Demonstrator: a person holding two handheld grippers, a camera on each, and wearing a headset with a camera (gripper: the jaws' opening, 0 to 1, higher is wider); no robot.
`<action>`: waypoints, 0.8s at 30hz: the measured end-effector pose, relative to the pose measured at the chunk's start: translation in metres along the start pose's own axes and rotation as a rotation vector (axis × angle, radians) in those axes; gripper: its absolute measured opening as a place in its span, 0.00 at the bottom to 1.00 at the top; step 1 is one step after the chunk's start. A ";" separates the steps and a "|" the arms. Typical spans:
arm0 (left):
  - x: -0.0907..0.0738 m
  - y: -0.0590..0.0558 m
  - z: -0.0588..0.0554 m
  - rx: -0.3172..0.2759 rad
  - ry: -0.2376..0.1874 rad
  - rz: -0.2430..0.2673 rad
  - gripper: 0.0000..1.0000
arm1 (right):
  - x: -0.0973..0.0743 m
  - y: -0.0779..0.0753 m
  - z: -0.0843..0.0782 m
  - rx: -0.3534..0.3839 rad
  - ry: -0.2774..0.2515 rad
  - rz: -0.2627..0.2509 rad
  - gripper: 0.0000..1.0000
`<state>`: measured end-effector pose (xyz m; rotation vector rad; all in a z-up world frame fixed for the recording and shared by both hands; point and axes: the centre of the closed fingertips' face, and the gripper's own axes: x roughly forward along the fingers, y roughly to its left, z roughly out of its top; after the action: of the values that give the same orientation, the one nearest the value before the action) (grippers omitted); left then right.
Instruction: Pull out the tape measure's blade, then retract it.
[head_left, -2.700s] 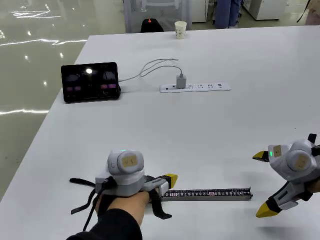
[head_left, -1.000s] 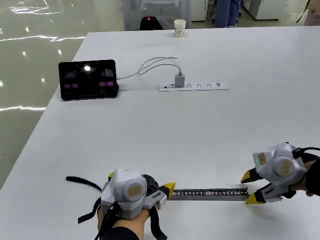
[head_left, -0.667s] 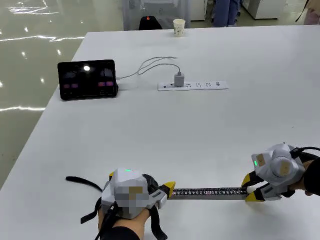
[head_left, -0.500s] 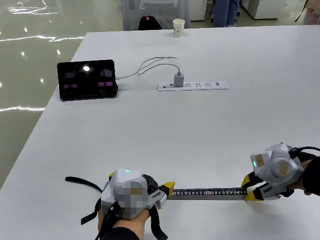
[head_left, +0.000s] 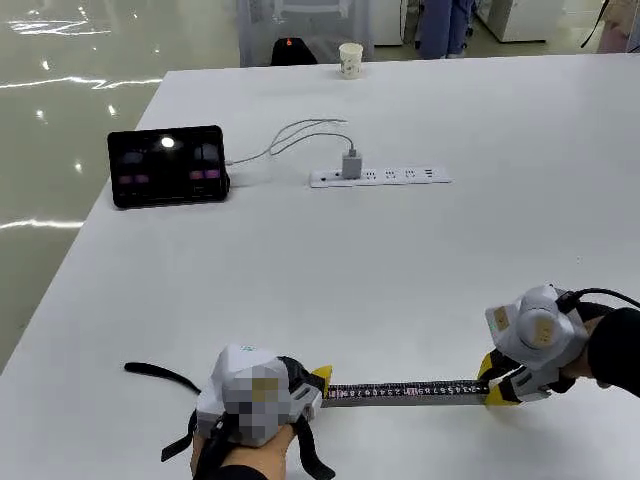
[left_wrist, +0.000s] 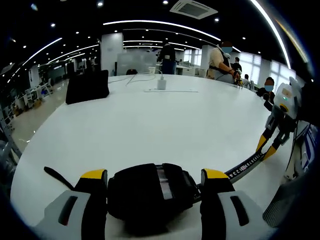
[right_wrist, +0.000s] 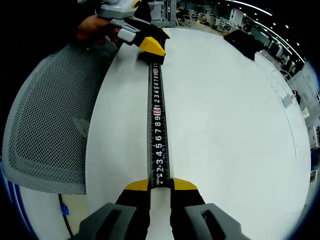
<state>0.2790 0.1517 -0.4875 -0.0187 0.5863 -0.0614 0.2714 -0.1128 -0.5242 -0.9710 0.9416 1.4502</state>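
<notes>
Right gripper view: white numerals 2 to 9 along black blade (right_wrist: 158, 125)

Bright, even overhead light fills the head view; glare streaks the glossy floor (head_left: 60, 50) at upper left. Shadows on the white table (head_left: 450, 250) are soft. Both gripper views bend strongly toward their edges.

blade (right_wrist: 158, 140) end hidden between right tool (right_wrist: 160, 185) tips, tape measure case (head_left: 294, 369) mostly behind left tool (head_left: 319, 390) in head view
</notes>
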 end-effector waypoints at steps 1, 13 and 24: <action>0.000 0.000 -0.001 0.007 0.004 0.003 0.71 | 0.000 0.000 0.000 0.006 0.002 -0.001 0.11; 0.001 0.003 -0.019 -0.144 0.102 0.007 0.68 | 0.001 -0.001 -0.001 0.024 0.016 0.008 0.10; 0.000 0.004 -0.013 -0.026 0.078 0.014 0.67 | 0.001 -0.002 -0.001 0.047 0.019 0.005 0.10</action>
<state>0.2722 0.1555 -0.4987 -0.0374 0.6651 -0.0413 0.2736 -0.1134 -0.5256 -0.9500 0.9880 1.4191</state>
